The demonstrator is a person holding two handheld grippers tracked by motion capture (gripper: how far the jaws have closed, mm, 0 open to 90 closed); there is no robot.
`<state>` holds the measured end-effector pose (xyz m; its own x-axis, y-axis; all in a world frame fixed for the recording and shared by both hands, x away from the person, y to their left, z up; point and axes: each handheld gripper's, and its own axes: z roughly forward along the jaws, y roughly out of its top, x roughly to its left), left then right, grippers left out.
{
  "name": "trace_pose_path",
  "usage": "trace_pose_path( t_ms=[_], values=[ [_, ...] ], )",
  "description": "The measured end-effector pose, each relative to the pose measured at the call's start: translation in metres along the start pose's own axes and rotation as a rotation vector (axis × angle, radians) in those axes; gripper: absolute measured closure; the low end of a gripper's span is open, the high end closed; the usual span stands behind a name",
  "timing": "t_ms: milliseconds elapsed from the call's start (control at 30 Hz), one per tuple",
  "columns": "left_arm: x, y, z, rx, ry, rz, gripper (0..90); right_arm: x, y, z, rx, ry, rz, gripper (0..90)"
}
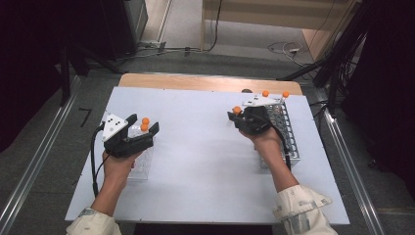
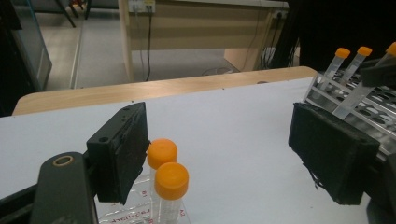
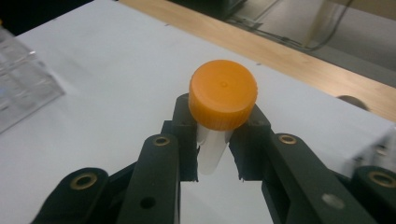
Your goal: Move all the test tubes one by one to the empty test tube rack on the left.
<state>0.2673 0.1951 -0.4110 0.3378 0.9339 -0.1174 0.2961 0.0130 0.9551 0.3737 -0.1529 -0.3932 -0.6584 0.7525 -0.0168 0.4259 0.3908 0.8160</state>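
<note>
Right gripper view: right tongs (image 3: 215, 154) clamp tube (image 3: 212, 156) (orange cap toward camera).

A: Where's the left gripper (image 1: 142, 128)?
B: Around eight o'clock on the table, jaws spread wide, the left hand (image 1: 117, 164) behind it.

A: And the right gripper (image 1: 239, 117)?
B: Near two o'clock, clamped on an orange-capped tube (image 3: 219, 112), right hand (image 1: 268, 141) gripping.

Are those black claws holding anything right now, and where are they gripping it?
The right gripper pinches an orange-capped tube on its clear body just below the cap. The left gripper is open, holding nothing.
</note>
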Motion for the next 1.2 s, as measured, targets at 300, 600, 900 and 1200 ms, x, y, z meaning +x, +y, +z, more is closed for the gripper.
trace_pose_path(
  t_ms=[300,600,900,1200],
  values=[
    [-0.014,0.001,0.001,0.004,-0.055,0.029,21.2,0.057,0.008,0.026,0.043,0.142,-0.09,71.3],
    [-0.028,0.0,0.004,0.026,-0.109,0.064,24.5,0.108,0.015,0.047,0.091,0.245,-0.196,71.2],
    [-0.035,-0.002,0.008,0.038,-0.161,0.077,29.0,0.134,0.018,0.057,0.112,0.293,-0.243,71.2],
    [-0.038,-0.006,0.013,0.064,-0.169,0.093,35.6,0.142,0.018,0.06,0.111,0.318,-0.251,71.2]
  ],
)
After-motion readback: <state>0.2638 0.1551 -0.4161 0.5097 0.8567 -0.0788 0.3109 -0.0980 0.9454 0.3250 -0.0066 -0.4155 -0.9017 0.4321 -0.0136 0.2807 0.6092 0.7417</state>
